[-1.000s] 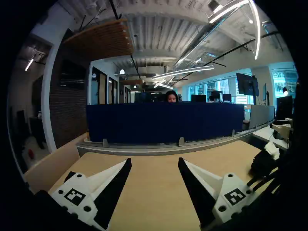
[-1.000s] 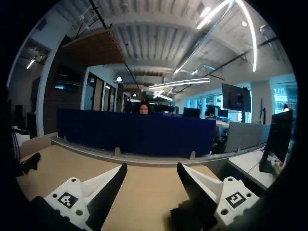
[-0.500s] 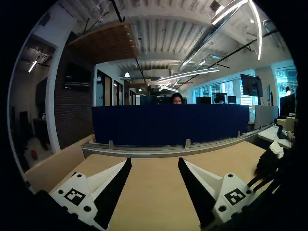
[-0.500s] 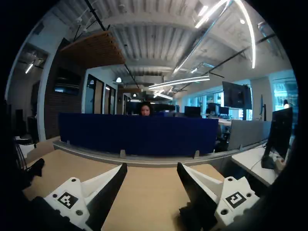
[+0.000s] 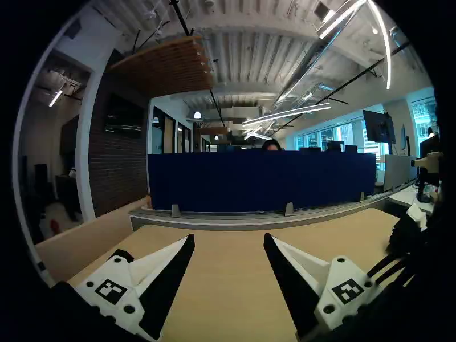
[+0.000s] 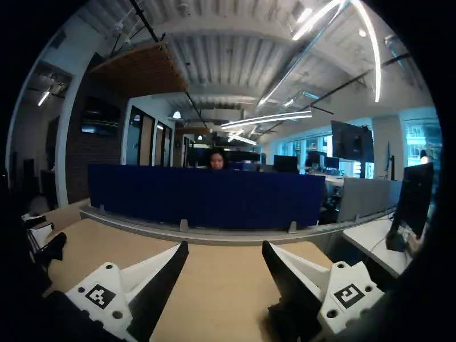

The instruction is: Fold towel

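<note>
A wooden table (image 5: pixel 228 285) runs to a blue divider (image 5: pixel 256 179). Above the table, the left gripper (image 5: pixel 228 251) and right gripper (image 6: pixel 225 253) hover with jaws spread wide, gripping nothing. What seems to be the dark, bunched towel (image 6: pixel 276 324) lies low beside one finger of the right gripper, mostly hidden.

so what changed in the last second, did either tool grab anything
The left tool turned a little to its left: the blue divider slid right in its view. The right tool barely shifted. Nothing was taken hold of or let go; both tools stay open and empty over the wooden table.
</note>
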